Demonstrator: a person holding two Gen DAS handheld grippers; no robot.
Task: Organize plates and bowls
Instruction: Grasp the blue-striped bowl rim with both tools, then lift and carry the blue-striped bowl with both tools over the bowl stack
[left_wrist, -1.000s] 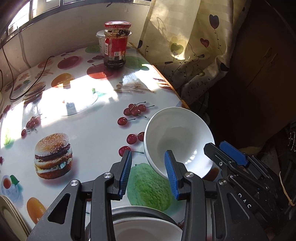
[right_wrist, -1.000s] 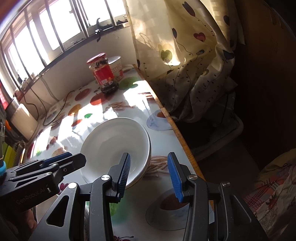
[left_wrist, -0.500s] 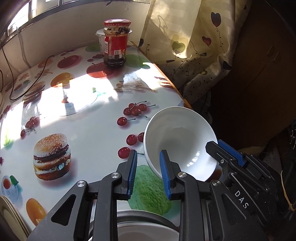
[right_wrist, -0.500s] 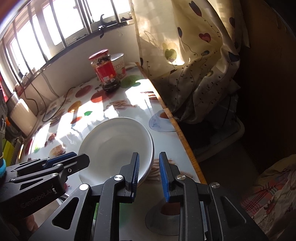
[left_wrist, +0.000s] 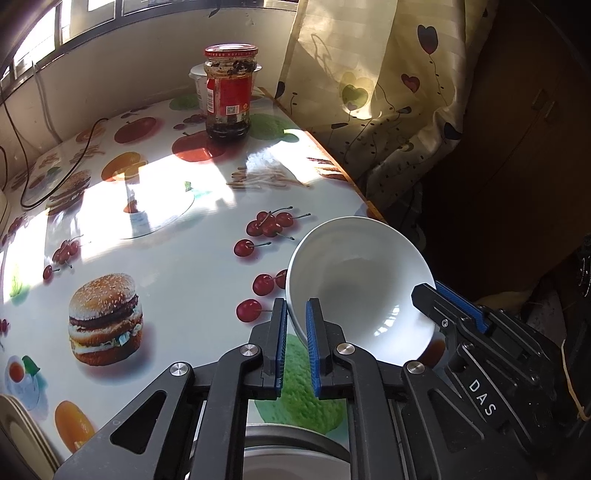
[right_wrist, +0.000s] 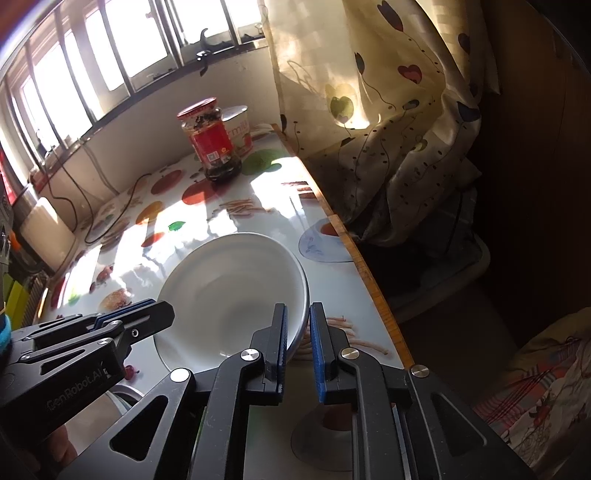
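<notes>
A white bowl (left_wrist: 362, 288) (right_wrist: 229, 288) is tilted at the right side of the fruit-print table (left_wrist: 192, 266). My left gripper (left_wrist: 295, 332) has the bowl's near-left rim between its blue pads, and its jaws are closing onto it. My right gripper (right_wrist: 297, 332) is shut on the opposite rim, near the table's edge. Each gripper also appears in the other's view: the right gripper (left_wrist: 436, 295) at the bowl's right, the left gripper (right_wrist: 140, 317) at its left. Another white dish in a grey rim (left_wrist: 295, 454) lies under the left gripper, mostly hidden.
A red-labelled jar (left_wrist: 229, 96) (right_wrist: 210, 144) and a white cup (left_wrist: 197, 85) stand at the far end. Pale plates (left_wrist: 14, 424) are stacked at the lower left. A black cable (left_wrist: 85, 147) crosses the far left. A heart-print curtain (left_wrist: 388, 92) hangs past the table's right edge.
Both grippers' jaws have narrowed from wide apart to tight around the bowl's rim, one on each side. Neither hand has shifted, and the bowl stays in place.
</notes>
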